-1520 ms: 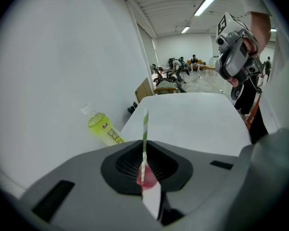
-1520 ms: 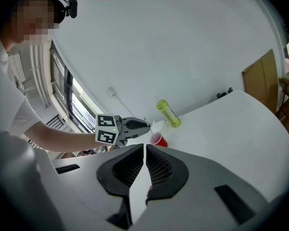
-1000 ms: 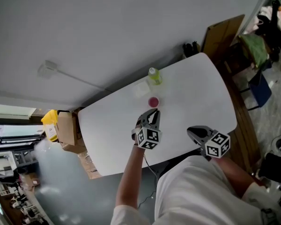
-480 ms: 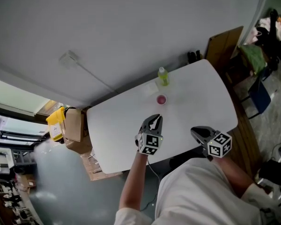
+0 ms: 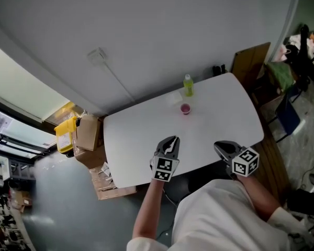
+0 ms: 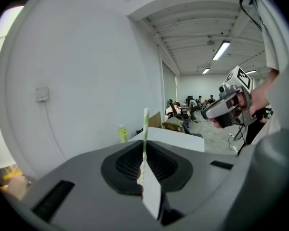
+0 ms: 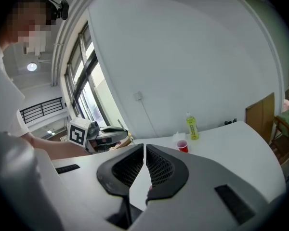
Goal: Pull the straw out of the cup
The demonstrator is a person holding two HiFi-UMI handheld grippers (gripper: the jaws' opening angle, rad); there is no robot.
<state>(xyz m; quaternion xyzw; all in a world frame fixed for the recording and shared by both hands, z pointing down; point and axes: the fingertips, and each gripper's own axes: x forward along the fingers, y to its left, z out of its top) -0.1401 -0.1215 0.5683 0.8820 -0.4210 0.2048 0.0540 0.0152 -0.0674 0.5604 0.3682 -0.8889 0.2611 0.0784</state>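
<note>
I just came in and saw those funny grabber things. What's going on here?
A person is standing at a white table with a grabber tool in each hand. The left gripper is pinching a green-and-white striped straw, which stands upright between its jaws. The straw is already out of the red cup, which sits far across the table next to a green bottle. The right gripper is closed and holds nothing.

Bright, even indoor light: daylight from windows (image 7: 79, 85) in right gripper view, ceiling tubes (image 6: 222, 49) in left gripper view, soft shadows, white surface (image 5: 220, 109) evenly lit. Heavy fisheye bending and black vignette corners in both gripper views; straw (image 6: 145, 124) sharp, head view slightly soft.
</note>
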